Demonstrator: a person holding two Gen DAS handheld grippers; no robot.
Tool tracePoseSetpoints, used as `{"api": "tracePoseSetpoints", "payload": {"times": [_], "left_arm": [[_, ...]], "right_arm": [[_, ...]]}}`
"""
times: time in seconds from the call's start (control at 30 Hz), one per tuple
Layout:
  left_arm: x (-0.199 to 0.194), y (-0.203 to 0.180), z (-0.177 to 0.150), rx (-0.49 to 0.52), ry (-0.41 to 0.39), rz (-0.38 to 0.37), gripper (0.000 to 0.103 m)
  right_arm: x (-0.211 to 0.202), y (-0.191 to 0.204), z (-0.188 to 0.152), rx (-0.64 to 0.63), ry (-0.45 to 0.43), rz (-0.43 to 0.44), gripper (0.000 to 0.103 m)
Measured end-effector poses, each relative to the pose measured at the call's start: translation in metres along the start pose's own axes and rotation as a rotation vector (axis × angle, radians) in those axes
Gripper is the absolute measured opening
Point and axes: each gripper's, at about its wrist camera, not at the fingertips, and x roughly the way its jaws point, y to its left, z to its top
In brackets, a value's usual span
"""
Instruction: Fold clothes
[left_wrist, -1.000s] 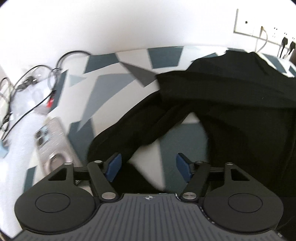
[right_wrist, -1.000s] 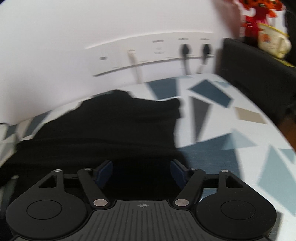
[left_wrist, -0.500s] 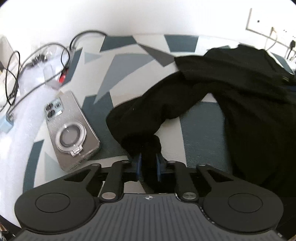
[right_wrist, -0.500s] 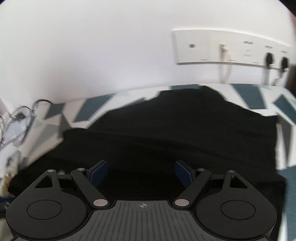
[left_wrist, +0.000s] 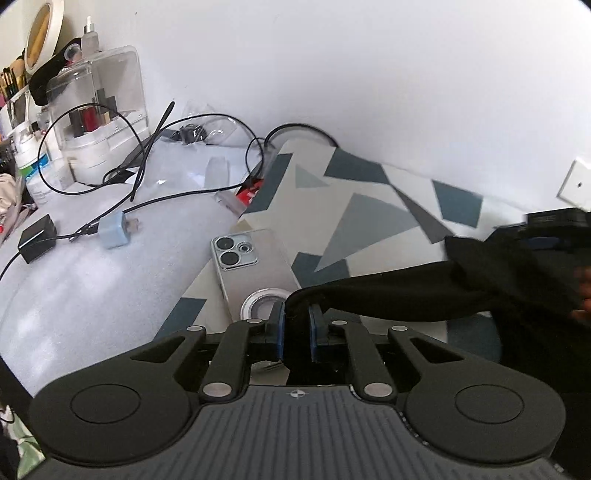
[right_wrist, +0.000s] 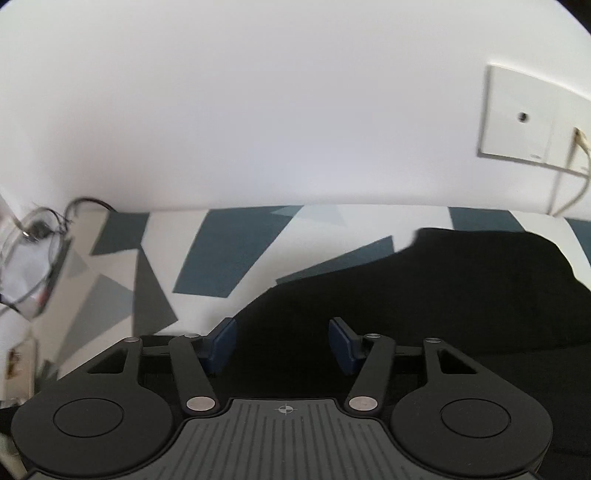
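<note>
**Left gripper pinches sleeve, right closing over garment**

Patterned cloth covers the table. Black garment lies on it at right, sleeve stretched left. Phone lies beside the sleeve. Left gripper is clamped on the sleeve end. Right gripper, half open and just been closing, is over the garment; pads not pressing fabric.

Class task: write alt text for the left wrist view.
The left gripper is shut on a sleeve end of a black garment, which stretches away to the right. Behind it, a phone lies camera side up on a patterned cloth, with cables further left.
</note>
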Motion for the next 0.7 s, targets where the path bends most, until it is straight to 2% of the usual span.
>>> {"api": "tracePoseSetpoints", "payload": {"times": [0.17, 0.23, 0.3, 0.37, 0.4, 0.43, 0.47, 0.53, 0.57, 0.6, 0.7], "left_arm": [[0.000, 0.017, 0.005, -0.057, 0.012, -0.046, 0.013], [0.005, 0.022, 0.009, -0.073, 0.021, -0.049, 0.012], [0.011, 0.025, 0.017, -0.075, 0.026, -0.043, 0.012], [0.013, 0.027, 0.025, -0.073, 0.008, -0.040, 0.011], [0.012, 0.027, 0.029, -0.075, -0.002, -0.042, 0.011], [0.012, 0.028, 0.032, -0.079, -0.010, -0.052, 0.011], [0.011, 0.029, 0.035, -0.082, -0.018, -0.060, 0.011], [0.010, 0.029, 0.038, -0.078, -0.029, -0.072, 0.011], [0.009, 0.029, 0.038, -0.076, -0.032, -0.077, 0.011], [0.009, 0.029, 0.038, -0.073, -0.030, -0.081, 0.011], [0.008, 0.031, 0.036, -0.067, -0.023, -0.094, 0.011]], "right_arm": [[0.005, 0.034, -0.009, -0.088, 0.020, 0.112, 0.067], [0.012, 0.049, -0.017, -0.138, 0.037, 0.116, 0.064], [0.022, 0.055, -0.023, -0.152, 0.057, 0.086, 0.046], [0.024, 0.054, -0.023, -0.124, 0.045, 0.070, 0.014], [0.023, 0.050, -0.020, -0.084, 0.066, 0.097, 0.012], [0.023, 0.046, -0.016, -0.045, 0.088, 0.125, 0.014], [0.022, 0.041, -0.011, -0.013, 0.089, 0.123, 0.020], [0.020, 0.032, 0.000, 0.040, 0.060, 0.068, 0.034], [0.019, 0.027, 0.006, 0.066, 0.045, 0.040, 0.037], [0.021, 0.023, 0.010, 0.079, 0.042, 0.018, 0.037], [0.038, 0.025, 0.014, 0.035, 0.111, -0.042, 0.033]]}}
